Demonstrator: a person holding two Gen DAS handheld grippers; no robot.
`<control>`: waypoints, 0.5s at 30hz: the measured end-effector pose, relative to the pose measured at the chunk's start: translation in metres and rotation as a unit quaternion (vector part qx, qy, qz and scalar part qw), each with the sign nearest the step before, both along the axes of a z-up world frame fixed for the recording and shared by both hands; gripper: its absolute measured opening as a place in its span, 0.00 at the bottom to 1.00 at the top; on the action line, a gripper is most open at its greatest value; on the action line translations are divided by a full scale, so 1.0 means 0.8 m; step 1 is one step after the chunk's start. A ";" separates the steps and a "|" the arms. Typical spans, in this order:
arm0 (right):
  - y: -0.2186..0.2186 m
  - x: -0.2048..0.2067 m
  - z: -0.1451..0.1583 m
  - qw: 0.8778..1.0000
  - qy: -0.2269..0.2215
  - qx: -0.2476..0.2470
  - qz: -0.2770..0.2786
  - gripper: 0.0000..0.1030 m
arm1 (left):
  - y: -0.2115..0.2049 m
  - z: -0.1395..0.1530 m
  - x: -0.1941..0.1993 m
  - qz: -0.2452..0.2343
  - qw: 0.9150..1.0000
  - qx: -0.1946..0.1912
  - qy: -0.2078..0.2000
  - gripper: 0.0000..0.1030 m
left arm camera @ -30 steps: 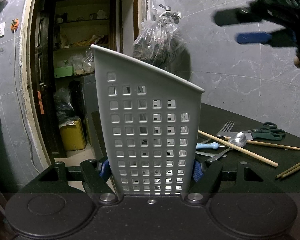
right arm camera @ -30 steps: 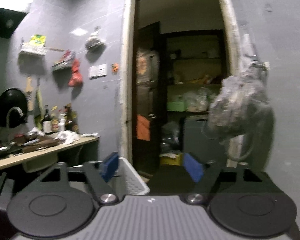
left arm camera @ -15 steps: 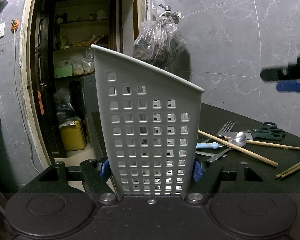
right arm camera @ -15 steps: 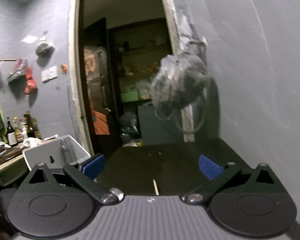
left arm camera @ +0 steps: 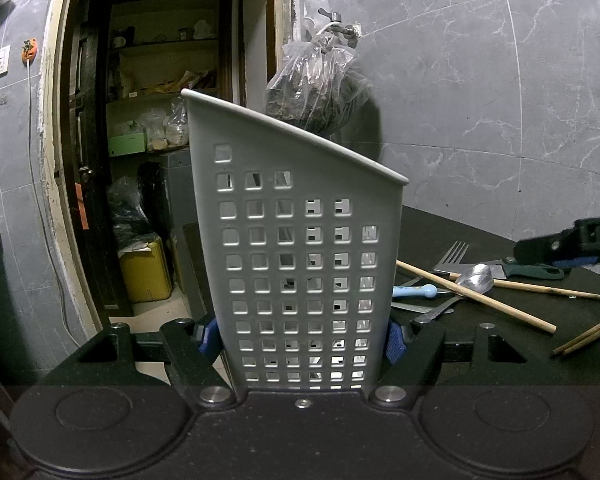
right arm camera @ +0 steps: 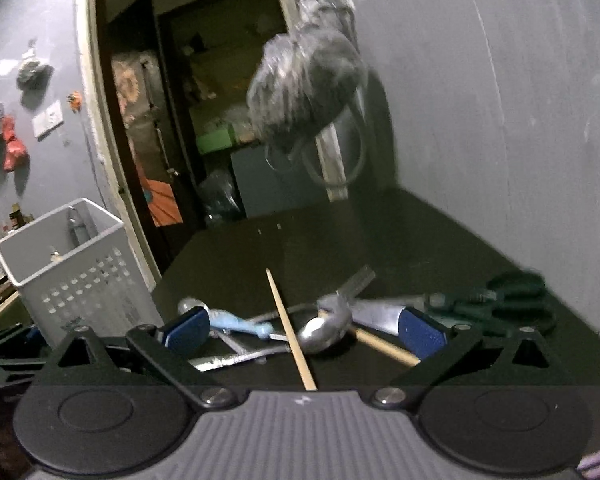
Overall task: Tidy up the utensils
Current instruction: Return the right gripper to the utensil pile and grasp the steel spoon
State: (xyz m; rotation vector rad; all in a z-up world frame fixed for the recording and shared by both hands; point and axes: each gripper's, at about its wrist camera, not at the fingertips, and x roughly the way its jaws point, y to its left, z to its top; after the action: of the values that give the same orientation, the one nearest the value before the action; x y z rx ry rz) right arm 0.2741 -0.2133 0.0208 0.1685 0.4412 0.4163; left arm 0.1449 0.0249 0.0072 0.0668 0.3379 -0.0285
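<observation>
Since a second ago the right gripper (right arm camera: pixel 302 330) has dropped from the wall view toward the utensil pile, its fingers (right arm camera: pixel 188 328) having just spread wide, with nothing pinched. Between them lie a chopstick (right arm camera: pixel 290 328), a spoon (right arm camera: pixel 326 328) and a blue-handled utensil (right arm camera: pixel 240 324); green-handled scissors (right arm camera: pixel 508 296) lie to the right on the dark counter (right arm camera: pixel 340 240). The left gripper (left arm camera: pixel 302 338) pinches the grey perforated holder (left arm camera: pixel 300 260), upright at the counter's left edge, blocking most of its view.
</observation>
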 end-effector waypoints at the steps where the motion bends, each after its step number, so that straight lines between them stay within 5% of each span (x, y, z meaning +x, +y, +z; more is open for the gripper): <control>1: 0.000 0.004 -0.004 1.000 0.012 0.004 -0.002 1.00 | 0.000 0.000 0.000 0.000 1.000 0.000 0.000 0.73; 15: 0.002 0.047 -0.028 0.990 0.116 0.082 -0.012 1.00 | 0.000 0.000 0.000 0.000 1.000 0.000 0.000 0.73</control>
State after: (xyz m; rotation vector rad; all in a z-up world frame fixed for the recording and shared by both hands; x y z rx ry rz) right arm 0.3116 -0.2117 -0.0020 0.3839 0.6329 0.4112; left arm 0.1447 0.0248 0.0073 0.0670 0.3379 -0.0289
